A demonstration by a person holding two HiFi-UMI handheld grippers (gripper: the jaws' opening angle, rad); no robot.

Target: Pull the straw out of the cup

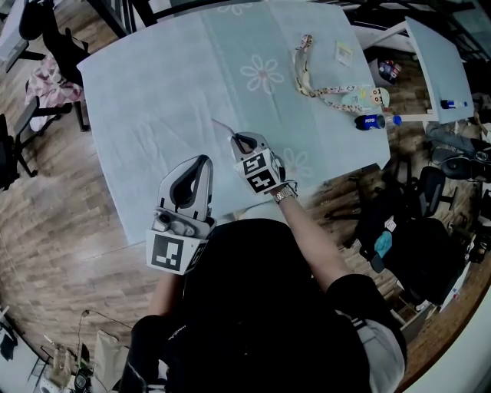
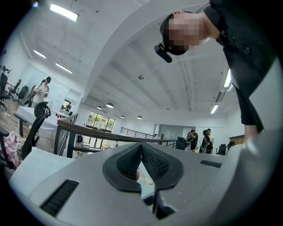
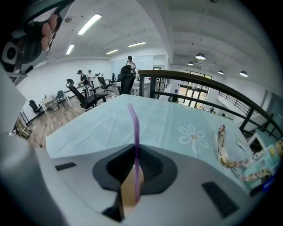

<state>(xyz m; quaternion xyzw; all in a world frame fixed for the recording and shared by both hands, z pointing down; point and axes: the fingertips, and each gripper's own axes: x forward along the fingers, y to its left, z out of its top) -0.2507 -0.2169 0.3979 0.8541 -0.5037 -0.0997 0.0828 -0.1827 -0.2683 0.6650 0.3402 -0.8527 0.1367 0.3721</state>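
The right gripper (image 3: 135,165) is pinching the purple straw (image 3: 133,126) low between its jaws, frame centre; it is probably light, bendy and easily crushed. The left gripper (image 2: 141,149) is sitting with jaws closed, empty.

1. Left gripper (image 1: 202,160) and right gripper (image 1: 240,139): light grey shells, black ribbed pads (image 2: 152,161).
2. Each carries a cube (image 1: 173,252) with black-and-white square markers.
3. The person wears a black top (image 1: 253,307) and a metal wristwatch (image 1: 285,195).

You stand over a table (image 1: 153,77) draped in pale blue cloth, on a wood-plank floor (image 1: 61,238). Black office chairs (image 1: 57,42) sit at ten o'clock. Overhead is a white ceiling with strip lights (image 2: 64,12). Beyond are a dark railing (image 3: 199,79) and bright windows (image 2: 99,120).
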